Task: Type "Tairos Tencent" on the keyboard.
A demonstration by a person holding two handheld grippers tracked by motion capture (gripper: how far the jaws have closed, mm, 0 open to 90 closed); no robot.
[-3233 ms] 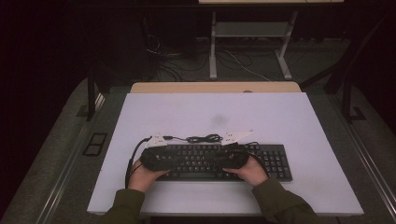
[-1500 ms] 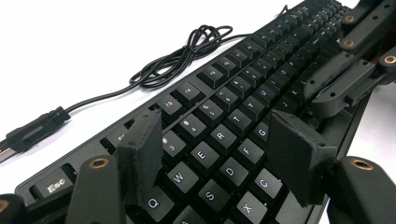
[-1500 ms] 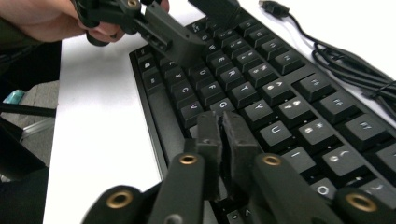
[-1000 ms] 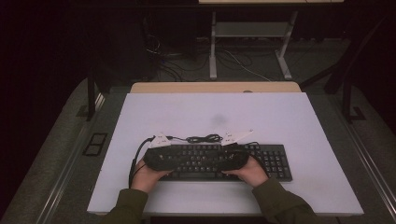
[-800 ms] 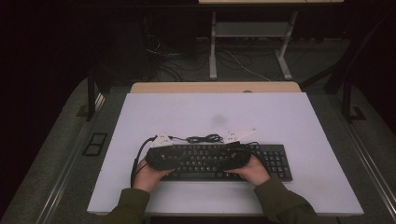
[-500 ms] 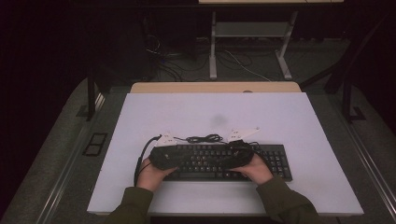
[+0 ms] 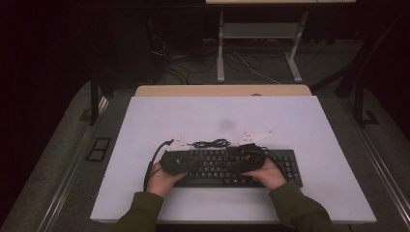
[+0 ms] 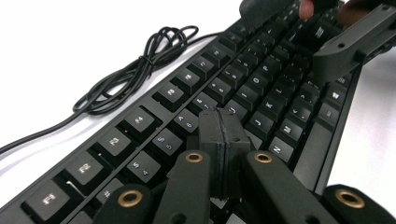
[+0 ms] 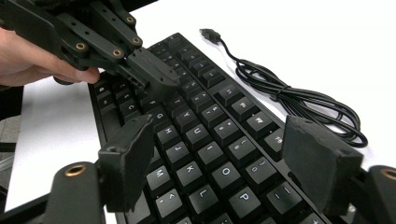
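Our left gripper [image 8: 223,135] has its two pads pressed flat together, nothing between them, its tips just over the number and letter rows of the black keyboard [image 8: 187,121]; we see the coiled cable [image 8: 135,70] lying on the white table [image 8: 70,42] ahead and left of the tips; ahead and right — over the keyboard's far end — hangs the right gripper [image 8: 345,46].
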